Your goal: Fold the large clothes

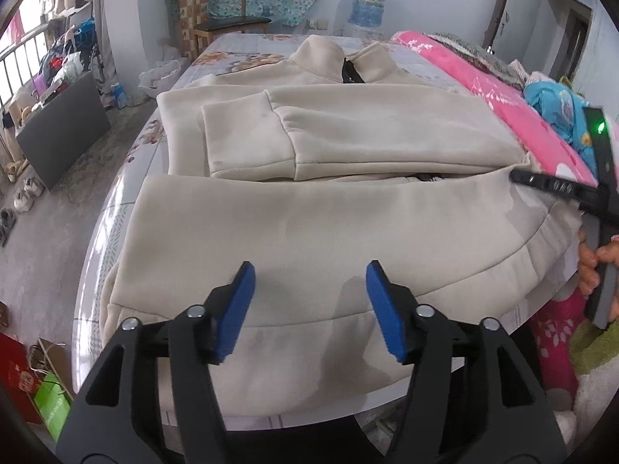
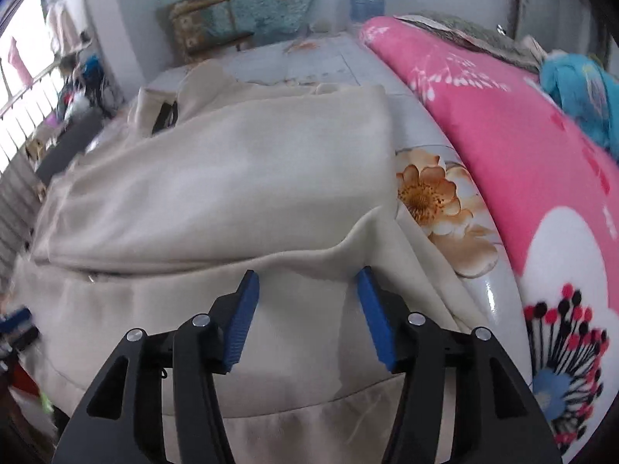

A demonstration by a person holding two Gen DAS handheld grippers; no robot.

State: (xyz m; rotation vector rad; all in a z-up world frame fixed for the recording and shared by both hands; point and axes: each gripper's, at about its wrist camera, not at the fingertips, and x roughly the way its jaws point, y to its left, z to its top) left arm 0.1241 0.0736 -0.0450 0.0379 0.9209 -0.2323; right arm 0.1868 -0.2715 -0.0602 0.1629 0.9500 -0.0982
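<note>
Folding stands midway: the beige sweatshirt [image 1: 348,135] lies on the bed [image 2: 445,123], sleeves crossed over, hem nearest. The left gripper [image 1: 309,309] and right gripper [image 2: 305,317] both gape, holding nothing. Next, by judgement: clamp the hem at 2 points and carry it toward the collar [image 1: 321,58].

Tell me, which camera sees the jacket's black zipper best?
The left wrist view: the zipper sits sharp between the collar flaps of the beige jacket. The right wrist view shows only a dark, blurry bit of it at the far left.
</note>
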